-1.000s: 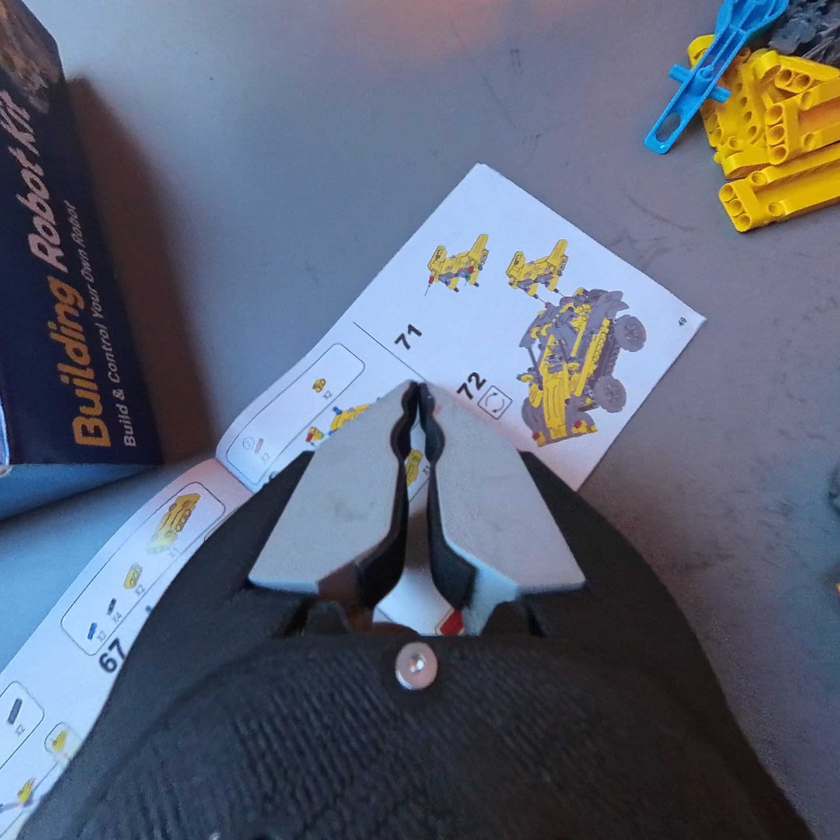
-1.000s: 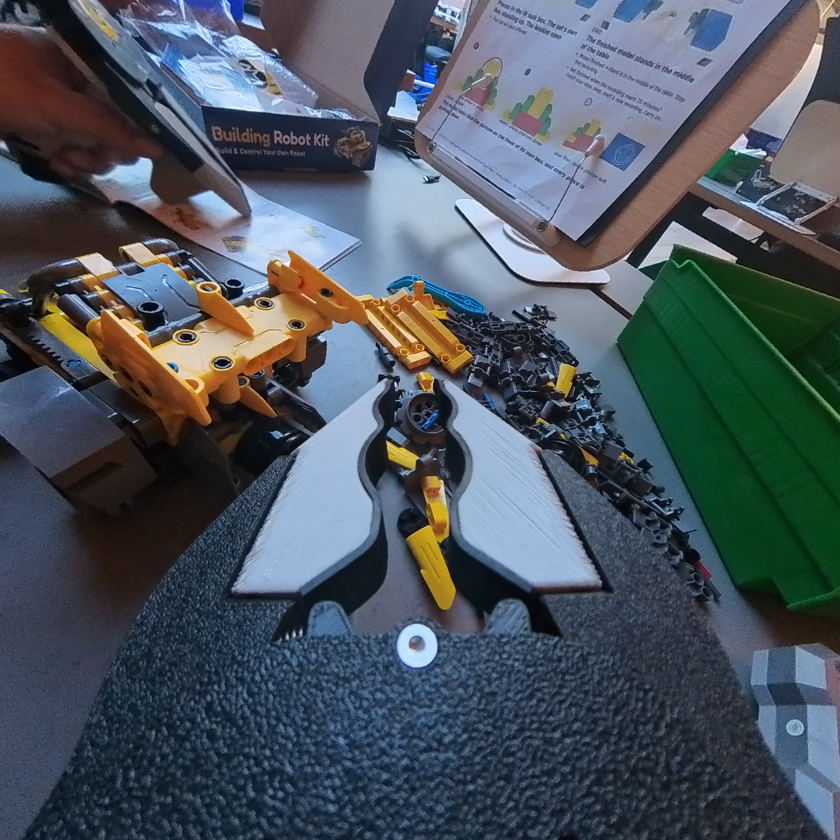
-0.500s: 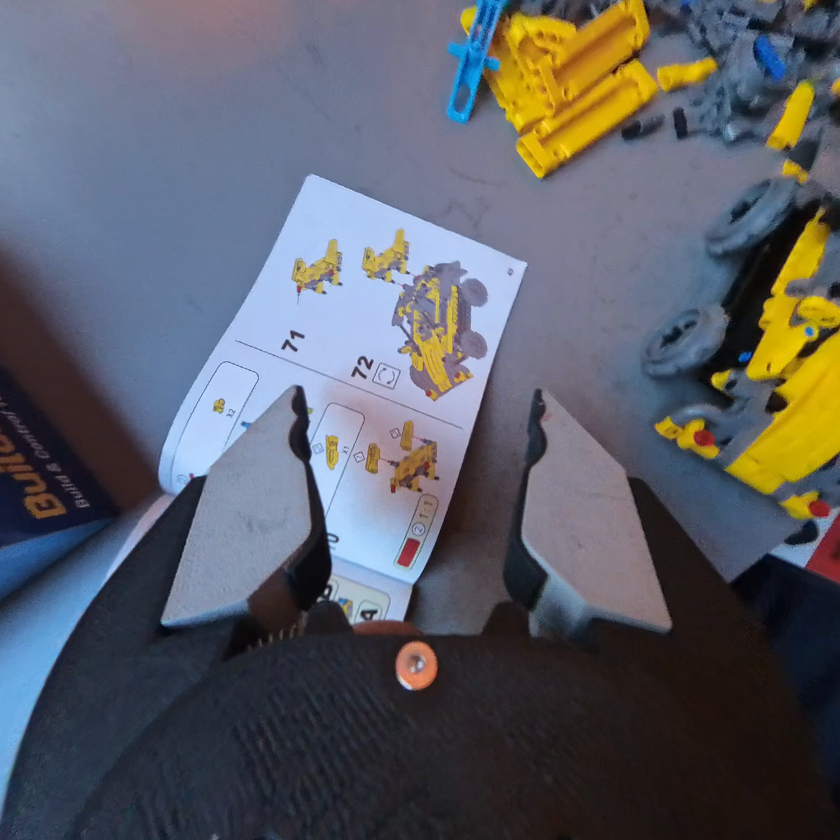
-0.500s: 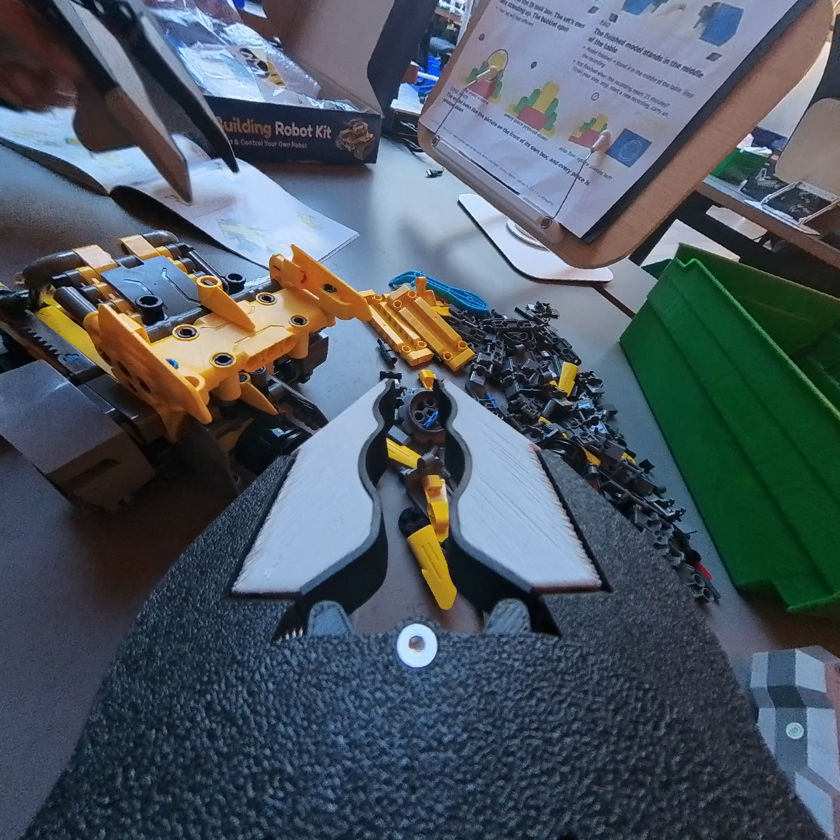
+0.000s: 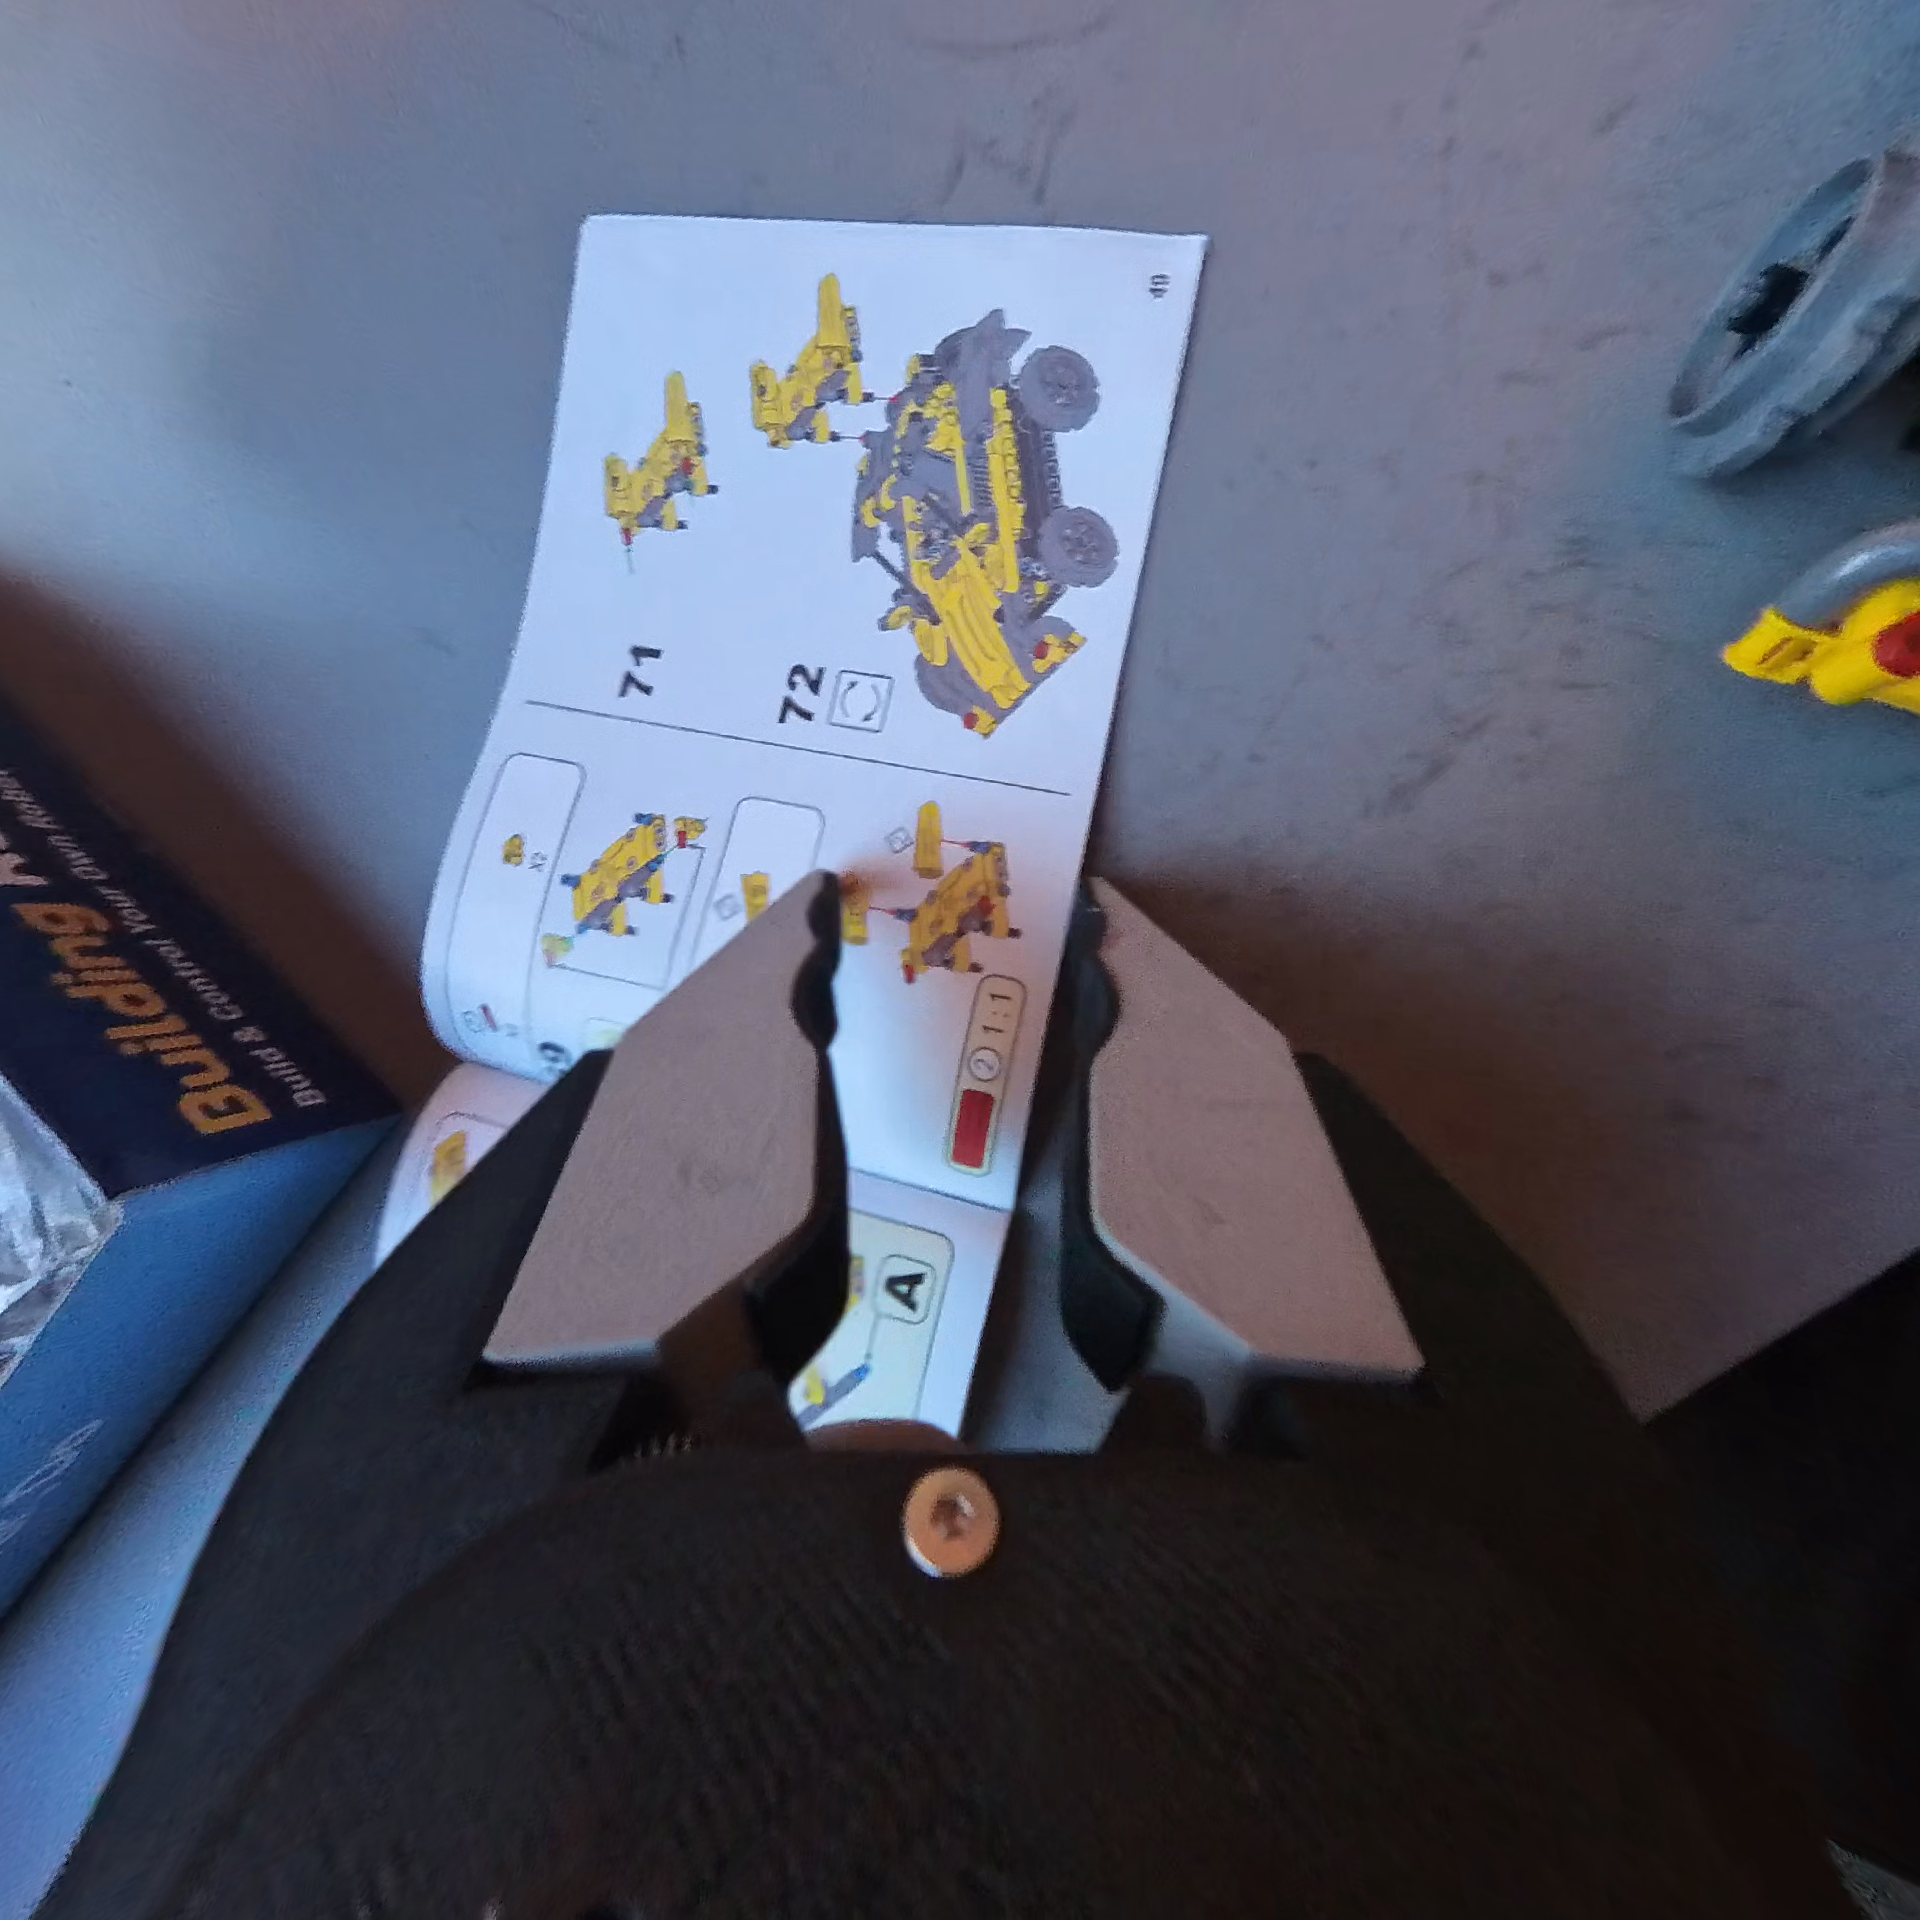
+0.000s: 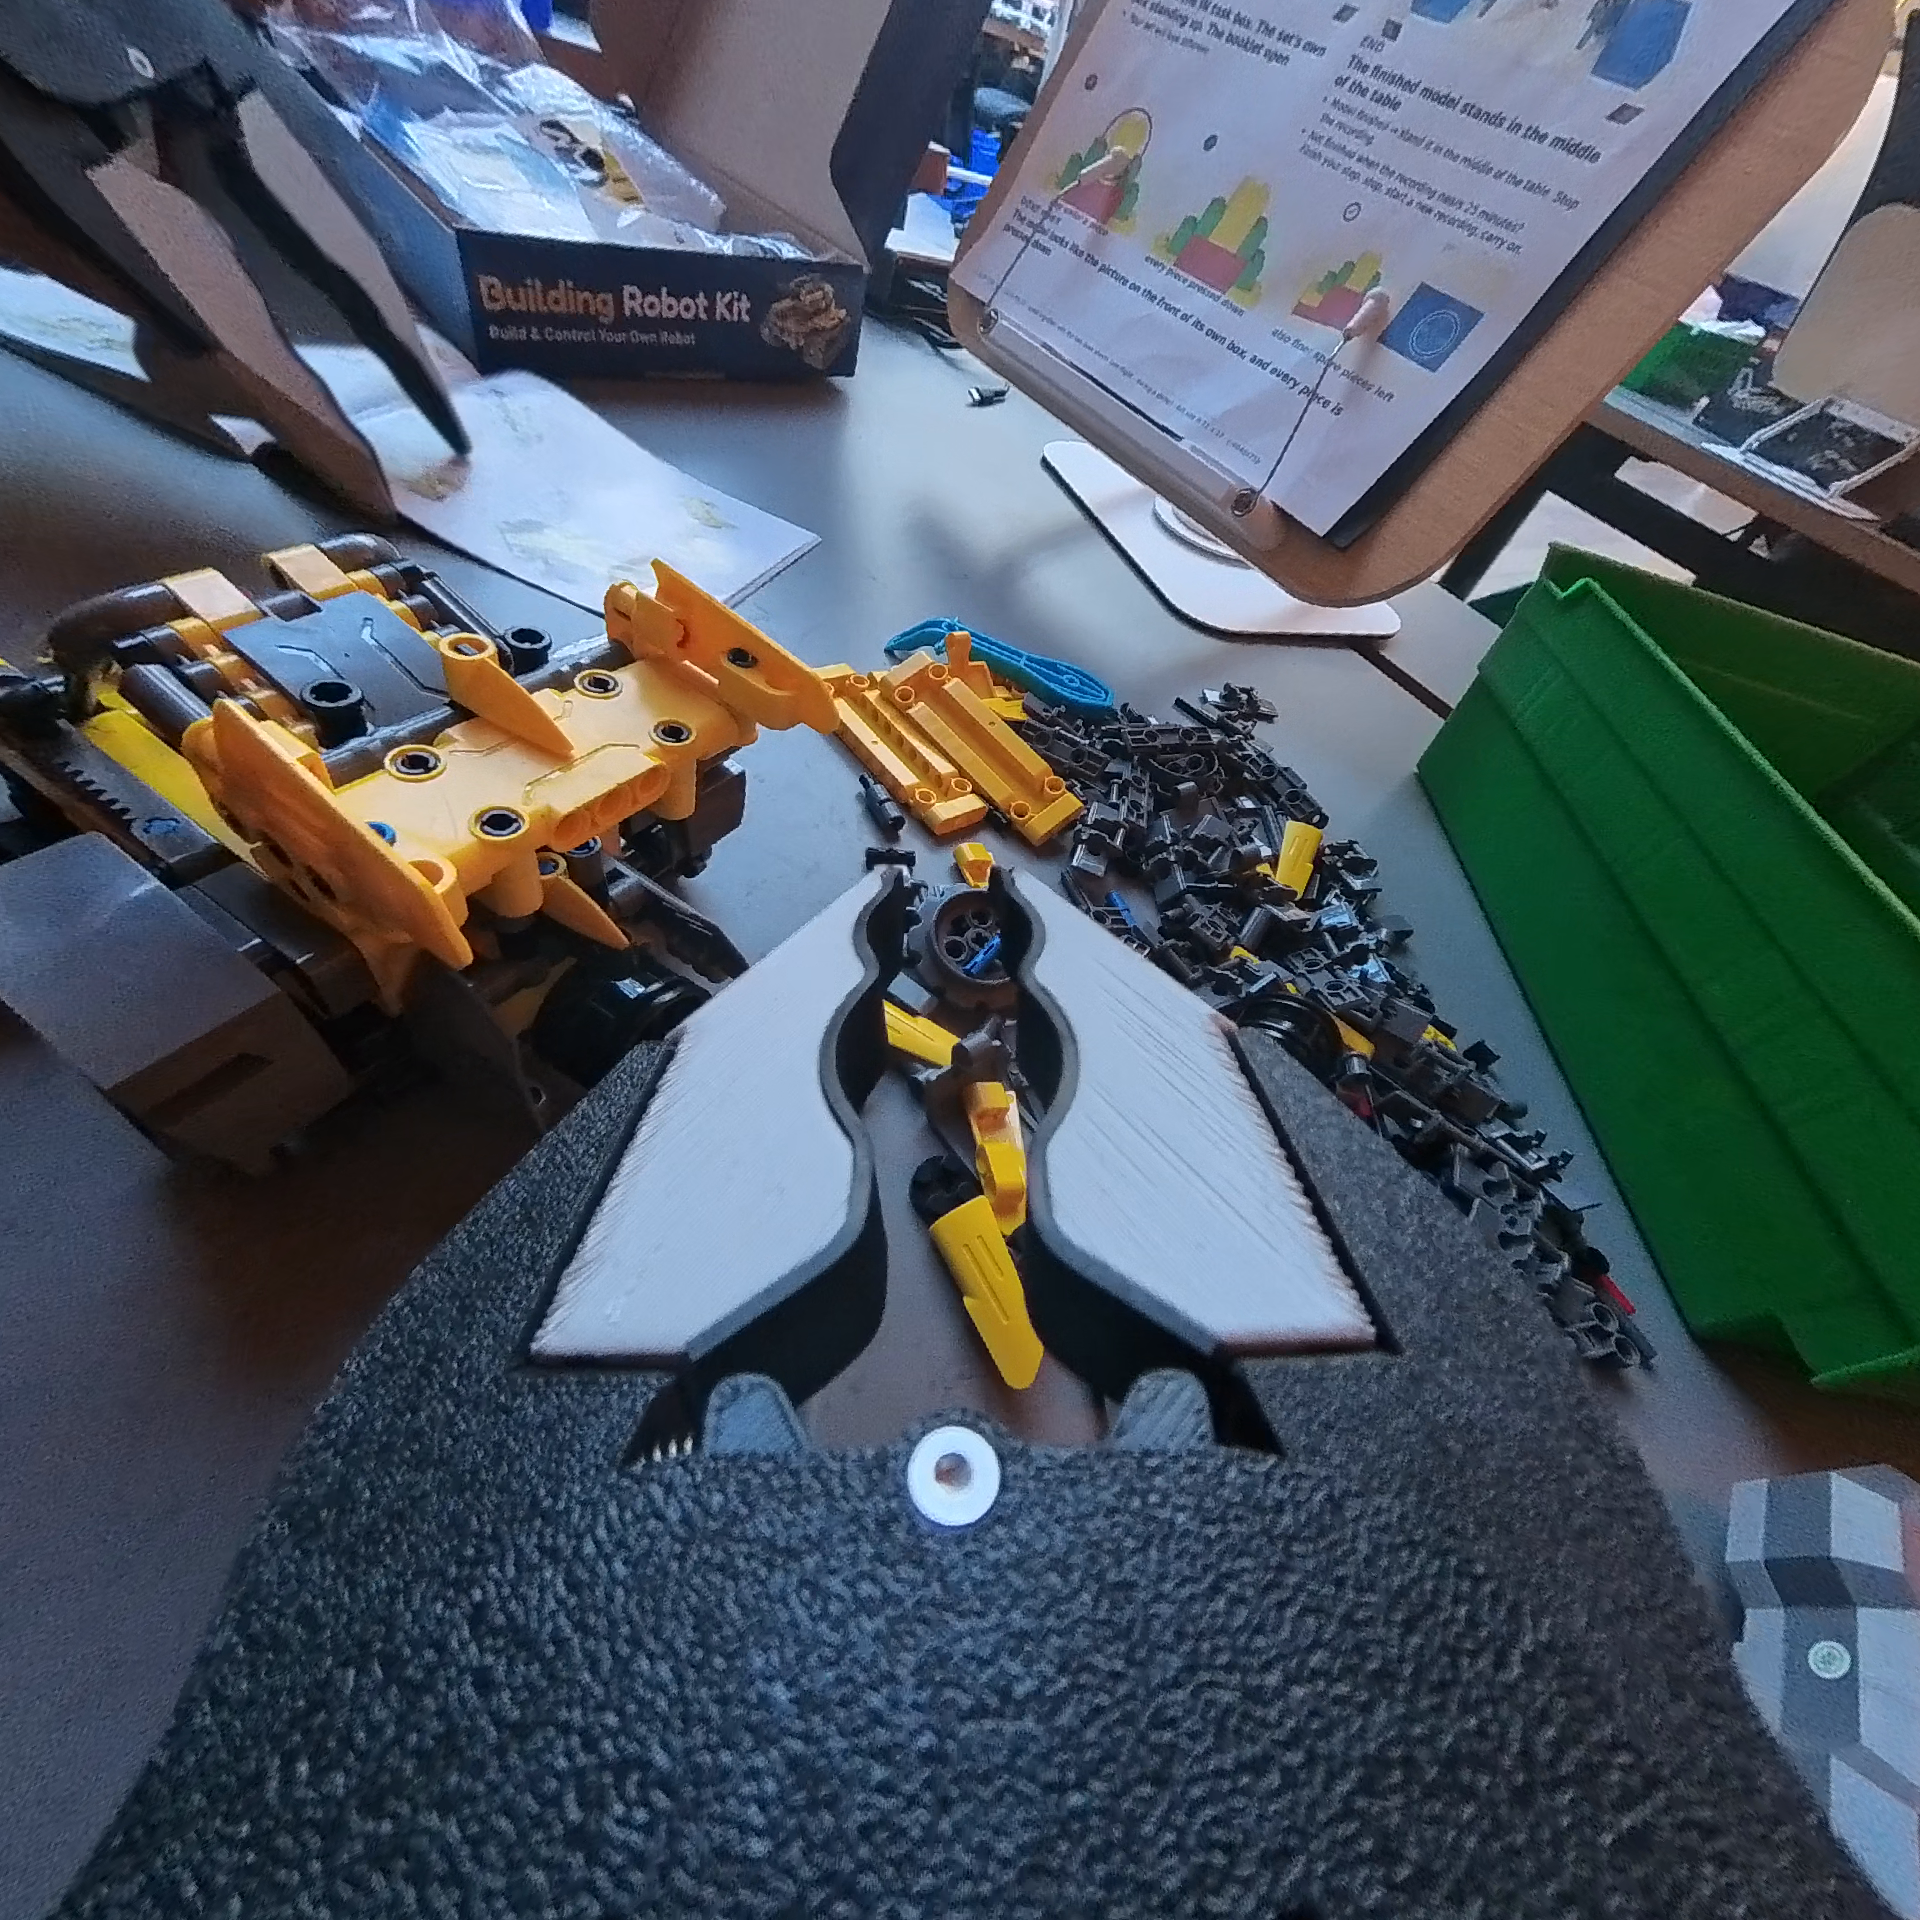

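Your left tool [image 5: 951, 894] hangs over an open instruction booklet [image 5: 831, 582] on the grey tabletop [image 5: 1455, 727], its jaws apart at a middling width with nothing between them. One tip sits above the page; the other lies just past the page's right edge. The page shows printed step numbers and drawings of a yellow and grey vehicle. At 9 o'clock in this view lies a dark blue kit box [image 5: 156, 997] with orange and white lettering, close beside the booklet. At 2 o'clock are a grey wheel [image 5: 1808, 322] and a yellow piece [image 5: 1829, 655].

Your right tool [image 6: 943, 883] is nearly closed around a small dark, yellow and blue assembly [image 6: 971, 1039], with a round dark hub between the tips; contact looks likely. At 10 o'clock stands a half-built yellow and black model [image 6: 416, 790]. At 1 o'clock lies a heap of small black parts [image 6: 1299, 935], with yellow beams [image 6: 956, 748] and a blue tool-shaped piece [image 6: 1029, 665] behind. A green bin [image 6: 1683, 935] sits at 3 o'clock. A wooden stand holding a printed sheet [image 6: 1351, 208] rises at 1 o'clock, farther back.
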`<state>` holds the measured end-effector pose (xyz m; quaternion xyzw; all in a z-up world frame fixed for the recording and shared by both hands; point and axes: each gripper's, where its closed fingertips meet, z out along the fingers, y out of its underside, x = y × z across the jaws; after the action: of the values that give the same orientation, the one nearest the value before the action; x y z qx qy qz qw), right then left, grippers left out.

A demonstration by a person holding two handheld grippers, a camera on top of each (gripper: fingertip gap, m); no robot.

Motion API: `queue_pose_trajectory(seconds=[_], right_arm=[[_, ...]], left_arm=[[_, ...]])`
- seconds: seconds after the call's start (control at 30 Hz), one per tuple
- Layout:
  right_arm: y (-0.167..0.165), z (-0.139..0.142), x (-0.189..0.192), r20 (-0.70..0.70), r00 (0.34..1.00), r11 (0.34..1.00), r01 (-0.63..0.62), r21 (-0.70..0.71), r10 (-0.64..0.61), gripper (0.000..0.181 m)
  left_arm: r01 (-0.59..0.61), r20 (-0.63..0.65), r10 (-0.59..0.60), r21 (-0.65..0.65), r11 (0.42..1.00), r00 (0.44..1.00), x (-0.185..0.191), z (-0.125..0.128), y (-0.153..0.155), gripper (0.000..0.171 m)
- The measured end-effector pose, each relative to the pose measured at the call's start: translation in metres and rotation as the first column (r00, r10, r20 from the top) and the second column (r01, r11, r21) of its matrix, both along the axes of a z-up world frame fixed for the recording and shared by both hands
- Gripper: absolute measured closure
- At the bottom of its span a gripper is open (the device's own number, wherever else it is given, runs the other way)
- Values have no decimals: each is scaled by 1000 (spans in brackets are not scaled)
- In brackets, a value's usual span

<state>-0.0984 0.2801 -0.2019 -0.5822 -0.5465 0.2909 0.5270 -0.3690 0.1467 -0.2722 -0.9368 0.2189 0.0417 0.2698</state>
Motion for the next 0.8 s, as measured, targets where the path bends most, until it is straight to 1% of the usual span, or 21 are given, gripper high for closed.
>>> queue_pose_trajectory(seconds=[0.07, 0.1, 0.2, 0.27, 0.3, 0.33, 0.4, 0.47, 0.5, 0.53, 0.6, 0.63, 0.73, 0.8], right_arm=[[0, 4, 2, -28, 1000, 1000, -7, -19, 6, 164], [-1, 7, 3, -50, 999, 999, -14, -37, 12, 164], [1, 16, 9, -121, 992, 995, -29, -94, 18, 161], [3, 17, 13, -143, 990, 993, -24, -116, 7, 160], [4, 18, 14, -148, 989, 992, -23, -121, 4, 159], [4, 18, 15, -153, 988, 991, -24, -129, 4, 159], [5, 20, 17, -164, 987, 989, -25, -143, 1, 158], [1, 23, 21, -179, 984, 989, -42, -143, 16, 157], [-1, 24, 23, -178, 984, 989, -43, -138, 18, 157], [-2, 25, 25, -173, 985, 990, -40, -135, 16, 157], [-5, 25, 31, -154, 988, 991, -27, -135, 6, 156], [-7, 26, 35, -147, 989, 991, -17, -134, -3, 155], [-15, 31, 46, -153, 988, 990, 3, -140, -25, 155], [-20, 34, 51, -144, 989, 989, 8, -145, -29, 155]], left_arm=[[29, 53, -29, -9, 1000, 998, 11, -3, -4, 161], [32, 56, -32, 3, 999, 998, 12, -3, -5, 166], [36, 75, -39, 30, 999, 996, 17, -3, -9, 169], [40, 121, -45, 42, 998, 992, 26, -2, -14, 169], [54, 167, -63, 57, 997, 984, 35, 0, -16, 171], [76, 222, -92, 79, 994, 971, 46, 5, -19, 166], [126, 302, -163, 141, 982, 939, 65, 17, -24, 143], [170, 330, -221, 176, 970, 918, 76, 23, -31, 123], [181, 336, -234, 180, 967, 912, 80, 23, -34, 109], [195, 356, -247, 176, 965, 901, 87, 21, -37, 101], [248, 434, -293, 158, 956, 852, 109, 17, -46, 96], [277, 443, -312, 142, 950, 840, 118, 12, -51, 92], [313, 383, -346, 146, 938, 857, 136, -1, -48, 93], [321, 356, -361, 168, 932, 862, 149, -2, -41, 100]])
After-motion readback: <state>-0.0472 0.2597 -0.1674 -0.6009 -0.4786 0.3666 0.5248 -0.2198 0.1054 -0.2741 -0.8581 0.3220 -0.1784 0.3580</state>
